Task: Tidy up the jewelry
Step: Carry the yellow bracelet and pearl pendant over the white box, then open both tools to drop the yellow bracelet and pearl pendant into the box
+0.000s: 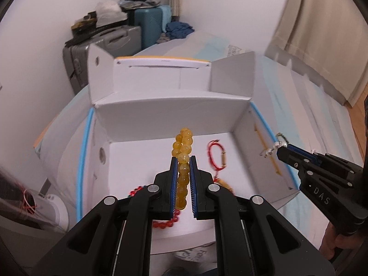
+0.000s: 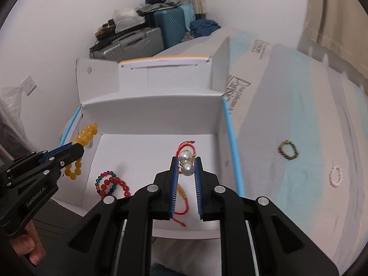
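Note:
My left gripper is shut on a yellow bead bracelet, held over the open white box. The same bracelet shows in the right wrist view at the box's left wall, in the left gripper. My right gripper is shut on a pearl earring above the box floor; it appears at the box's right wall as the right gripper in the left wrist view. On the box floor lie a red cord bracelet and red bead bracelets.
A dark bead bracelet and a pink bead bracelet lie on the light blue bed cover right of the box. Suitcases with clutter stand against the far wall. A curtain hangs at right.

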`<state>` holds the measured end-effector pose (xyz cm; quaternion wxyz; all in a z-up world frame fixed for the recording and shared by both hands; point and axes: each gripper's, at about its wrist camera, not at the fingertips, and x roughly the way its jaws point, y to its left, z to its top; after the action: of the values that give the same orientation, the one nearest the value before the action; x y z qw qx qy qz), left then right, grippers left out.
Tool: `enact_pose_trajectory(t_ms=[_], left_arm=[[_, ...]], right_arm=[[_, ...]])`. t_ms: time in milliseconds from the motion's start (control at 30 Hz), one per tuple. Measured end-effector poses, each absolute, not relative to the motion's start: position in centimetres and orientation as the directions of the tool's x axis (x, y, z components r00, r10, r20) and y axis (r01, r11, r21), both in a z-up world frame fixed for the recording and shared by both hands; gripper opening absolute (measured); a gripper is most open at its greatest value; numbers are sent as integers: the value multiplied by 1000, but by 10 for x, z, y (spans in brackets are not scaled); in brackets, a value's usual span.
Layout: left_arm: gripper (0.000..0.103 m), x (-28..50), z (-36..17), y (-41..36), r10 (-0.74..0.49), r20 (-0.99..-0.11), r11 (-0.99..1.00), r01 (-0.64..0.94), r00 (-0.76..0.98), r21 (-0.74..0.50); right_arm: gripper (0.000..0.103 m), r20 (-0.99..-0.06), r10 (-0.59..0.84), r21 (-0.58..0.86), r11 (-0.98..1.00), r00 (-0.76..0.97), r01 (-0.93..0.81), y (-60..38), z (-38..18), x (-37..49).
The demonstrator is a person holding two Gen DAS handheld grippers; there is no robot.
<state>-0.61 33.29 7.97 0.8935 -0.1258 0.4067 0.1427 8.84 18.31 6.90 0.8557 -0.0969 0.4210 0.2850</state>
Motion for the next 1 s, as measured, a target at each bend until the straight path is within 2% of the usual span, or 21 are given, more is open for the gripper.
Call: enact_pose_trajectory(t_ms=[433, 900, 933, 1000], left_arm=[[9, -11, 35, 366, 149, -816, 908, -404, 559, -110], [10, -8, 13, 371, 139, -846, 900, -422, 514, -108], [10, -8, 12, 371, 140, -850, 899, -424, 508, -106], [12, -10, 13, 371, 154, -847, 898, -430, 509, -95]], right_arm=[[13, -842, 364, 67, 803, 398, -593, 222, 14, 90], [14, -863, 344, 68, 805, 370, -590, 228, -4, 95], [15, -863, 344, 66, 803, 370, -592, 228, -4, 94], [34, -859, 352, 71, 801, 371, -595, 228, -2, 94]])
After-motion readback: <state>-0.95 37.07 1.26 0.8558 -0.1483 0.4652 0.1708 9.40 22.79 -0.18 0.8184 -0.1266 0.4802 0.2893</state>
